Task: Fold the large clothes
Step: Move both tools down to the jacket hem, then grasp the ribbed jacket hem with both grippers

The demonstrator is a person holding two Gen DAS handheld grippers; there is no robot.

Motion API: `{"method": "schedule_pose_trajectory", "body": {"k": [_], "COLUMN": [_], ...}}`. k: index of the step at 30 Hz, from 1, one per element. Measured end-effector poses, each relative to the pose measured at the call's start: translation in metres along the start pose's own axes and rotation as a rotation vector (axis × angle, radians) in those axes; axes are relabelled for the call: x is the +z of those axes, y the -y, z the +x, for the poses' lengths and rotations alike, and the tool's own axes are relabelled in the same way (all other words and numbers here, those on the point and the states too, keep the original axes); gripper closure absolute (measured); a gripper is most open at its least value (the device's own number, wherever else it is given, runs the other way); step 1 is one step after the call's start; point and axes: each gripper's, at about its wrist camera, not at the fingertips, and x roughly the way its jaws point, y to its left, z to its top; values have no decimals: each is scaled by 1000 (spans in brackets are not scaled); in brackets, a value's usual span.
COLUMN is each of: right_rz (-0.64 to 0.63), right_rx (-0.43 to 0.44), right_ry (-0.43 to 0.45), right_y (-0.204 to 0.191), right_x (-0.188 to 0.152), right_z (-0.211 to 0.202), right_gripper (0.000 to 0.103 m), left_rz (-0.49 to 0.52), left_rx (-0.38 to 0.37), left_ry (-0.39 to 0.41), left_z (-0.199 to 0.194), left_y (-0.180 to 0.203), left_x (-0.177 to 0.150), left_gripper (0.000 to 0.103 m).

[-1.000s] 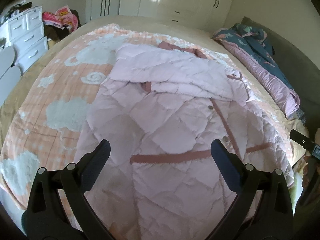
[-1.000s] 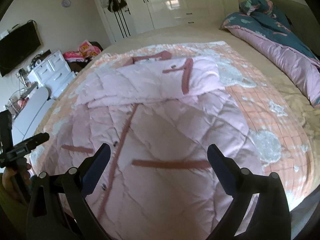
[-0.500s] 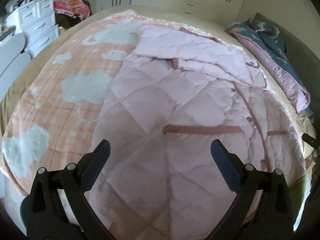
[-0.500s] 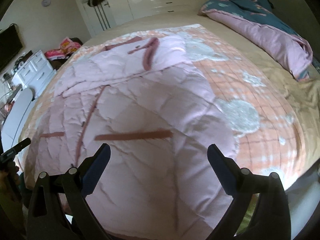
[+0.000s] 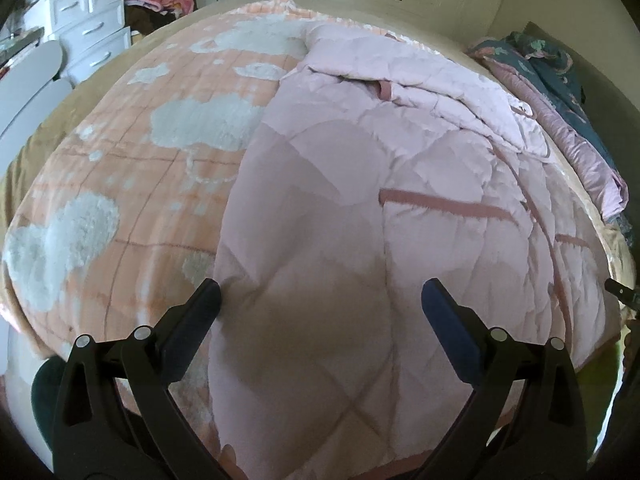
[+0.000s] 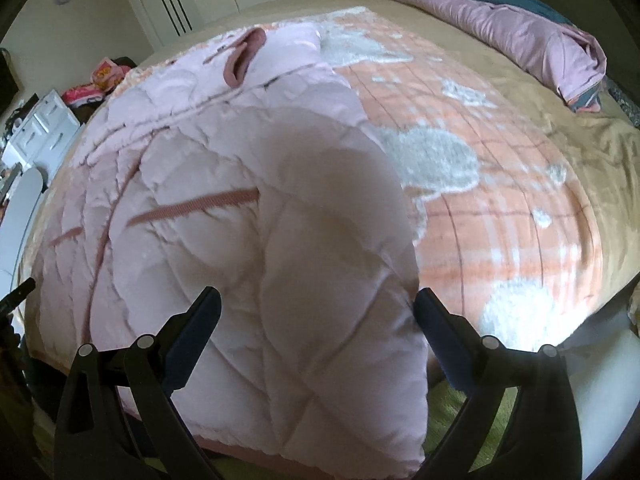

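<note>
A large pale pink quilted coat (image 5: pixel 360 200) with dusty-rose trim lies spread on the bed, its sleeves folded across the far top part. It also shows in the right wrist view (image 6: pixel 240 208). My left gripper (image 5: pixel 320 300) is open and empty, close above the coat's near left hem corner. My right gripper (image 6: pixel 316 304) is open and empty, close above the coat's near right hem corner. The hem hangs at the bed's front edge.
The coat rests on an orange blanket with white cloud shapes (image 5: pixel 140 168) covering the bed (image 6: pixel 560 128). A rolled pink and teal duvet (image 6: pixel 500 20) lies along the far right. White drawers (image 5: pixel 92 20) stand at left, wardrobes behind.
Both grippers have dropped lower and closer to the coat's near hem, the left one shifting left and the right one shifting right toward the corners. Both stay open.
</note>
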Motion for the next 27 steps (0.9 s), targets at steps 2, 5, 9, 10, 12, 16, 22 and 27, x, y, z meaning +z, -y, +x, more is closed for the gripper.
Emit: {"method": "schedule_pose_trajectory", "body": {"k": [2, 5, 9, 10, 12, 16, 22, 27], "right_rz": [-12, -35, -45, -35, -13, -3, -33, -80], "right_rx": [1, 8, 32, 55, 84, 121, 159, 179], "right_ry": [-6, -22, -78, -91, -109, -112, -115, -99], "right_y": [1, 1, 4, 6, 10, 10, 7, 2], "right_x": [-3, -7, -15, -19, -26, -33, -38, -43], "right_z": [0, 1, 6, 9, 12, 10, 10, 6], "right_gripper": [6, 6, 4, 4, 4, 4, 4, 11], "left_rz": [7, 24, 20, 22, 24, 36, 29, 22], "left_rx": [4, 11, -6, -6, -8, -19, -36, -46], "left_ry": [-12, -29, -64, -68, -80, -87, -88, -90], "left_z": [-1, -1, -2, -2, -1, 1, 0, -1], "left_y": [-1, 0, -2, -2, -2, 2, 1, 0], "left_x": [-5, -13, -23, -24, -29, -36, -41, -44], "left_gripper": [9, 9, 9, 9, 9, 9, 9, 9]}}
